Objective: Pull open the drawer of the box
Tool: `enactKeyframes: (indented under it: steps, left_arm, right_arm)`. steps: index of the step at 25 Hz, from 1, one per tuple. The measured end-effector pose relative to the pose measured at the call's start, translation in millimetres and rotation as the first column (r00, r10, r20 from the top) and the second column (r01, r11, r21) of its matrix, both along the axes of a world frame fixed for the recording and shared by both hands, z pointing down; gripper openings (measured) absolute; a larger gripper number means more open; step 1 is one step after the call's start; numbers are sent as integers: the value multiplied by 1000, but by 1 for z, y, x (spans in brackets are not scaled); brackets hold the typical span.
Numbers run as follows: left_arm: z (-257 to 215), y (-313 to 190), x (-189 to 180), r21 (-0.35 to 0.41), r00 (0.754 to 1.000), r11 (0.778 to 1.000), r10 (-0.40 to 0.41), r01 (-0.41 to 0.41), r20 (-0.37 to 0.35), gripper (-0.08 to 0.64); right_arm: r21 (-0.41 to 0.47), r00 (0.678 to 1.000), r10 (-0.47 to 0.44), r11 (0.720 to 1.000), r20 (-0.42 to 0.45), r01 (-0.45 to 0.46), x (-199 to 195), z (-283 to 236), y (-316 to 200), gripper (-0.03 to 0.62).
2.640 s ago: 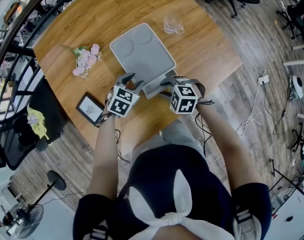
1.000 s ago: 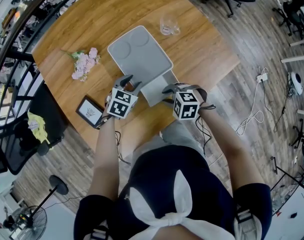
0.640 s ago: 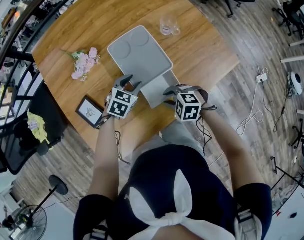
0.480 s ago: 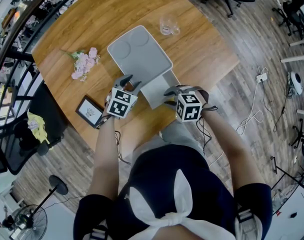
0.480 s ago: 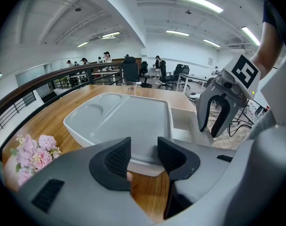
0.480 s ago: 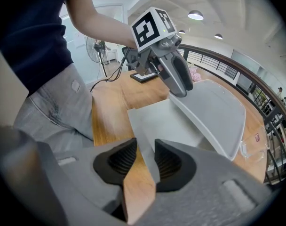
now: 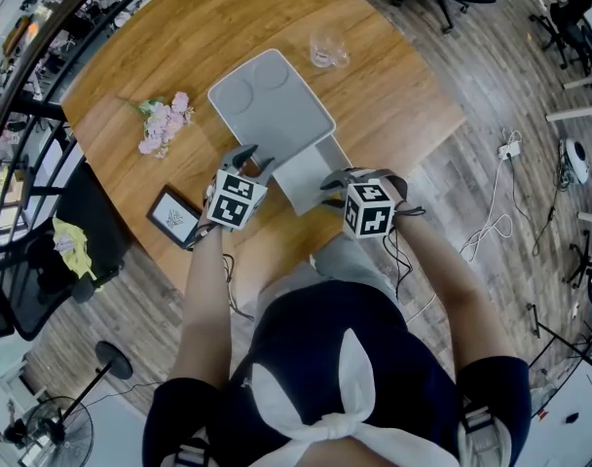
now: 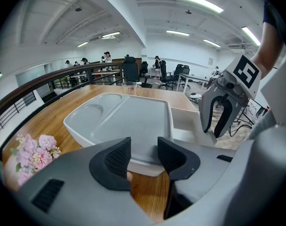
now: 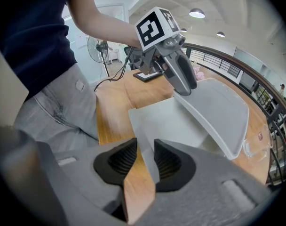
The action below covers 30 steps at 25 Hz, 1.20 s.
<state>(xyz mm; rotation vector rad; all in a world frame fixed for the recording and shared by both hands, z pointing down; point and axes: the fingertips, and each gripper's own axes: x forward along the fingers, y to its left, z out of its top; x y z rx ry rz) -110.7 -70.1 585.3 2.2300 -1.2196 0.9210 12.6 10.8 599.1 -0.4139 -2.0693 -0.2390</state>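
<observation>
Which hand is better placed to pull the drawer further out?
Right: the right tongs clamp the drawer by its front wall, already partly out. The left tongs stand open at the box rim, off the drawer.

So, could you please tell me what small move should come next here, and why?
Probably pull the right gripper a little back, away from the box: its jaws are closed on the front wall of the drawer, which is only partly out. The left gripper, jaws apart at the box's near edge, could steady it.
</observation>
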Motion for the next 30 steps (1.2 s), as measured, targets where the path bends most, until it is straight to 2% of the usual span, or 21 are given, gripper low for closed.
enactKeyframes:
  steps: [30]
  left_arm:
    - [0,0,2,-3,1000,1000,1,-1,1,191]
  right_arm:
    - [-29,999,-33,999,-30,32,20,0,16,109]
